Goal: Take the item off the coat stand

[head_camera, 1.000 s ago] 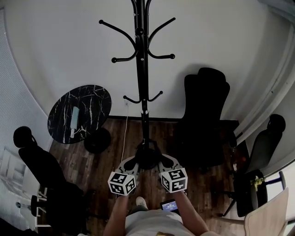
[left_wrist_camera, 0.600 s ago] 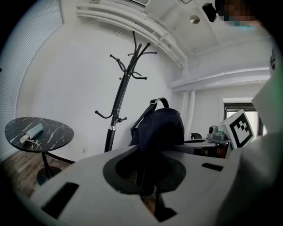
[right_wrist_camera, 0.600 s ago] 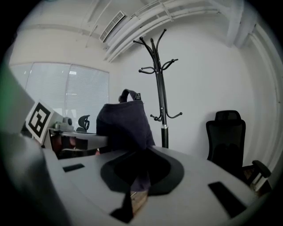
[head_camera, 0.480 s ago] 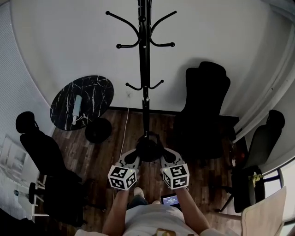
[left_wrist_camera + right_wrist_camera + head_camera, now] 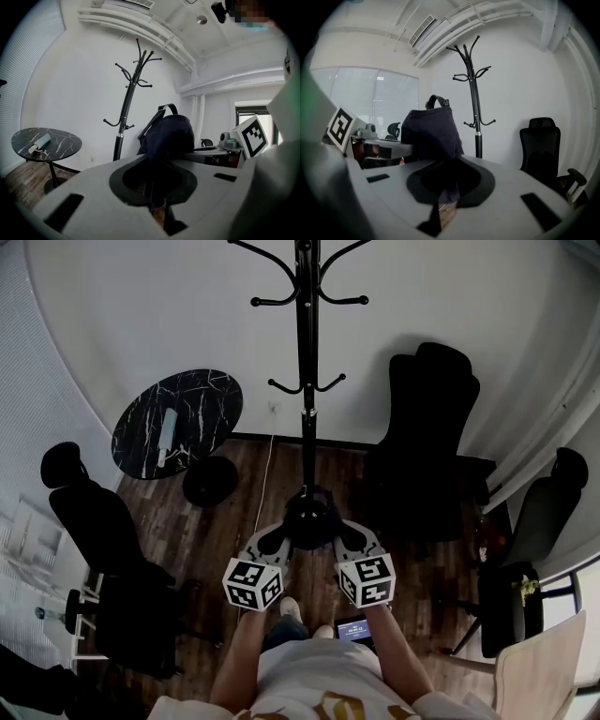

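A dark backpack (image 5: pixel 309 521) hangs low between my two grippers, off the black coat stand (image 5: pixel 306 381), whose hooks are bare. My left gripper (image 5: pixel 281 542) is shut on the bag's fabric from the left and my right gripper (image 5: pixel 341 540) is shut on it from the right. In the left gripper view the backpack (image 5: pixel 168 133) rises just beyond the shut jaws (image 5: pixel 157 206), with the coat stand (image 5: pixel 129 103) behind it. In the right gripper view the backpack (image 5: pixel 431 131) sits over the shut jaws (image 5: pixel 447 201), and the stand (image 5: pixel 476 93) is by the wall.
A round black marble table (image 5: pixel 202 395) with a pale item on it stands left of the stand. Black office chairs stand at the right (image 5: pixel 427 437), far right (image 5: pixel 544 521) and left (image 5: pixel 94 531). A small lit screen (image 5: pixel 352 629) lies by the person's feet.
The coat stand, table and chairs have slid up the head view, so the stand looks farther off. Both grippers stay together, shut on the backpack.
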Action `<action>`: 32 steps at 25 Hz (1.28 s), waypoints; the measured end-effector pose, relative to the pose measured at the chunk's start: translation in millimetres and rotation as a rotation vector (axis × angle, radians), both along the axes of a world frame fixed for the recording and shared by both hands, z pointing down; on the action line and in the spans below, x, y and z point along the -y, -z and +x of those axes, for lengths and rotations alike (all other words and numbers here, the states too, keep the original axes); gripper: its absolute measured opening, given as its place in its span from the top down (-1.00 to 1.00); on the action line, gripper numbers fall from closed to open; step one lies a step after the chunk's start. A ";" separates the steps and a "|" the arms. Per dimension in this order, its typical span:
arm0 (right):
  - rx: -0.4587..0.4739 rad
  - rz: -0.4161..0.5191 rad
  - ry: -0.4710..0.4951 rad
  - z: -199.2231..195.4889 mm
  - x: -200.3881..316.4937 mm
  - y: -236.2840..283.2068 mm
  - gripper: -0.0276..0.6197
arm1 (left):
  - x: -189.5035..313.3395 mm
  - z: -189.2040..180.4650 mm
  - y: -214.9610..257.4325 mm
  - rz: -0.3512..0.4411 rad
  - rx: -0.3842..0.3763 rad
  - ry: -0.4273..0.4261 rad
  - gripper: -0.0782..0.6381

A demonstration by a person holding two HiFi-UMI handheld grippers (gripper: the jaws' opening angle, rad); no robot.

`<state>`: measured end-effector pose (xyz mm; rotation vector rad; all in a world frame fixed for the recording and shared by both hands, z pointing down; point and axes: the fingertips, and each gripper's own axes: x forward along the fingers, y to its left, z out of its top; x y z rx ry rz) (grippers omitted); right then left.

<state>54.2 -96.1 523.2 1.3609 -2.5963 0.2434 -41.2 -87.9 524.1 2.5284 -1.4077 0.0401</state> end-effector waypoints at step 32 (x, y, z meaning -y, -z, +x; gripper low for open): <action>-0.038 -0.017 0.060 -9.3 -13.3 -11.7 0.84 | -17.2 -11.2 -9.2 -0.019 -0.013 0.038 0.70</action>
